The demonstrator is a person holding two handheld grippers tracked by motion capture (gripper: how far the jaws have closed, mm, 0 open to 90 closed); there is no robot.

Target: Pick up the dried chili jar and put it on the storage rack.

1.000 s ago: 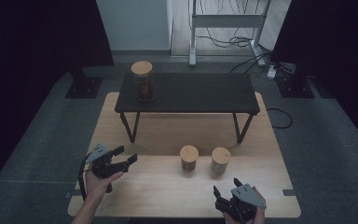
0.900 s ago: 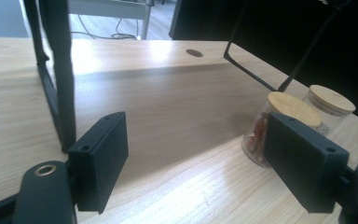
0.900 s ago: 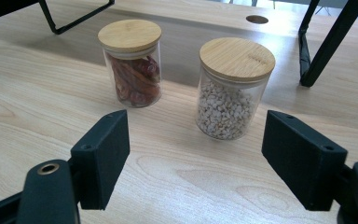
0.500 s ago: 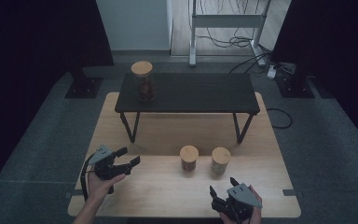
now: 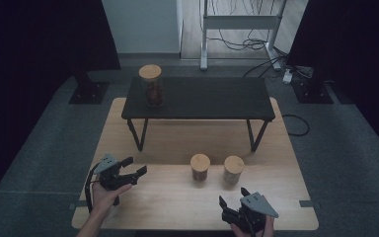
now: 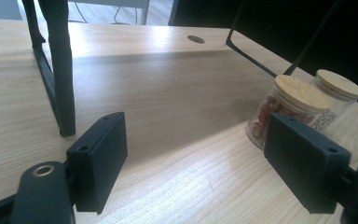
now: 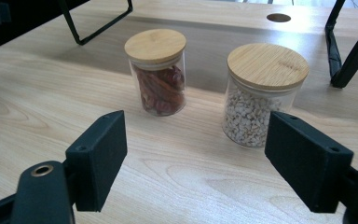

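Jars: two [image 5: 200,167] [image 5: 234,170] below, one [image 5: 151,85] above.

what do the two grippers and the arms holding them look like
Both grippers are black, each with two flat, blocky rectangular jaws with small screw holes, seen close in the gripper views. The left gripper and right gripper each carry a grey three-cornered plate on top. A black cable loops from the left one. The forearms are bare, no sleeves in view.

A tall jar [image 5: 151,86] stands on the black bench [image 5: 212,98] over the wooden table [image 5: 168,143].
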